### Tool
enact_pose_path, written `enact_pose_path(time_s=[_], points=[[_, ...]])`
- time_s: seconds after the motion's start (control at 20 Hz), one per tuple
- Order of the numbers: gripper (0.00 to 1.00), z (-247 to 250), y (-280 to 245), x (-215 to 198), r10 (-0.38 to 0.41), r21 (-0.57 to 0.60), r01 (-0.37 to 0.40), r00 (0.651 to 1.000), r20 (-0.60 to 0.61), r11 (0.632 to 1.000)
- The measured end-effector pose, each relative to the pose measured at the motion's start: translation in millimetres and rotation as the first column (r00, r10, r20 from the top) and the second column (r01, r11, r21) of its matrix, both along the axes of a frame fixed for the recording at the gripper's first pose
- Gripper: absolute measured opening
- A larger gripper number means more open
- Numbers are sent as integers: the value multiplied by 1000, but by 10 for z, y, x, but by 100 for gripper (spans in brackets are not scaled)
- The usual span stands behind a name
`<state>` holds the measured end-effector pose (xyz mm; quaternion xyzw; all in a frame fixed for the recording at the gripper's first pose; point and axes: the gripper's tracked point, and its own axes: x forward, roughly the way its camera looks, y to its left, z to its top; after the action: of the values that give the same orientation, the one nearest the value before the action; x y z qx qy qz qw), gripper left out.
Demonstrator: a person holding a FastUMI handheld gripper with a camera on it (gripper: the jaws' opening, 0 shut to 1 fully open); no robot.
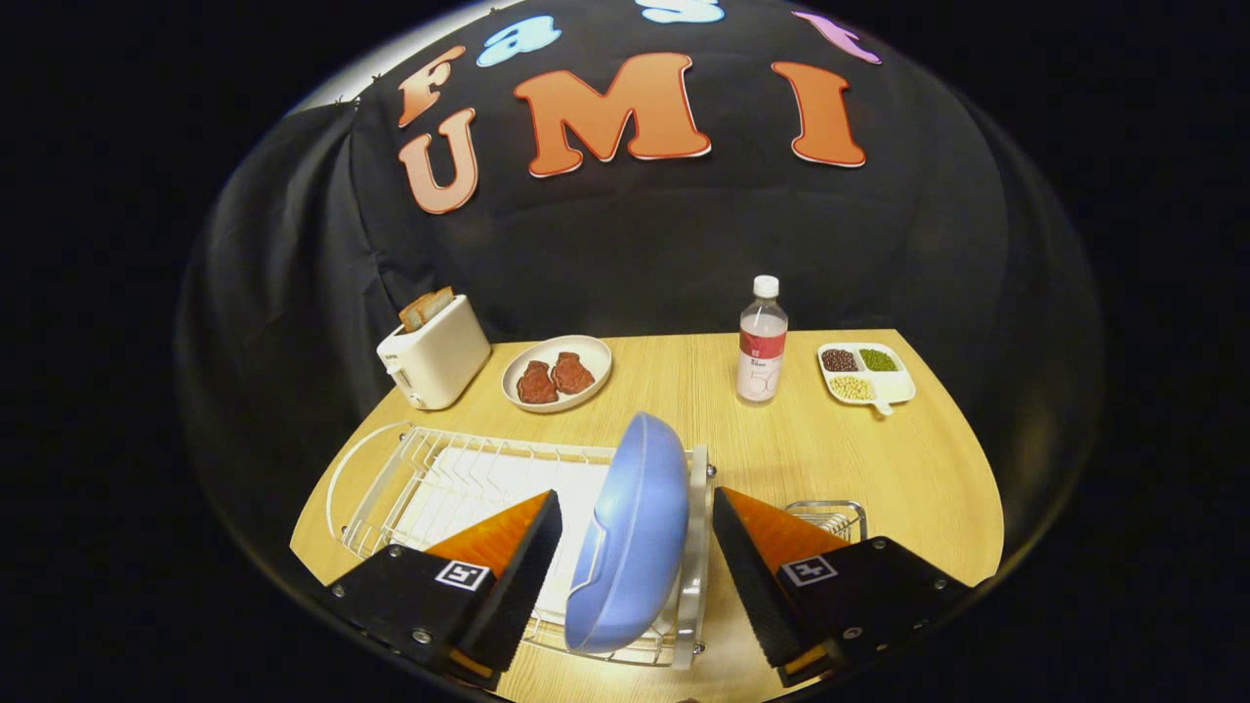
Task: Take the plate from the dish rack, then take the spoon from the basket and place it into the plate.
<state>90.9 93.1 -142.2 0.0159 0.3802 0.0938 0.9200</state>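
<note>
Two spread fingers (637, 566) straddle the upright plate (630, 532) in the dish rack (439, 478), not touching it.

The plate (630, 532) stands on edge in the dish rack (439, 478) on the counter (908, 469), between the gripper (637, 571)'s spread jaws. The basket (828, 517) sits right of the rack. Beyond, left to right: toaster (433, 351), dish of meat (557, 373), bottle (762, 342), divided tray (867, 373).

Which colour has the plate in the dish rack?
Light blue plate, seen in the gripper view.
</note>
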Motion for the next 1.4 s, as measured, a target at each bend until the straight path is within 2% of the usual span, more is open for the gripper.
enact_pose_path(time_s=[0.15, 0.2, 0.3, 0.45, 0.5, 0.55, 0.7, 0.8, 0.9, 1.1, 1.4], points=[[82, -177, 67, 27, -19, -19, 18, 997, -69, 1000], [75, -209, 112, 13, -16, -24, 14, 996, -87, 1000], [69, -284, 223, -4, 21, -33, -25, 993, -119, 999], [57, -416, 218, -1, 22, -133, -40, 991, -133, 990], [51, -419, 168, 3, 7, -187, -32, 992, -130, 982], [49, -424, 135, 31, -8, -227, -20, 993, -120, 974], [41, -376, 132, 59, -55, -262, 22, 991, -119, 965], [37, -244, 77, 199, -101, -295, 82, 994, -50, 952], [30, -104, 65, 309, -83, -345, 84, 996, 19, 935], [30, 89, 42, 290, -65, -402, 87, 996, 69, 911], [30, 464, 145, -6, -57, -256, 83, 993, 105, 963]])
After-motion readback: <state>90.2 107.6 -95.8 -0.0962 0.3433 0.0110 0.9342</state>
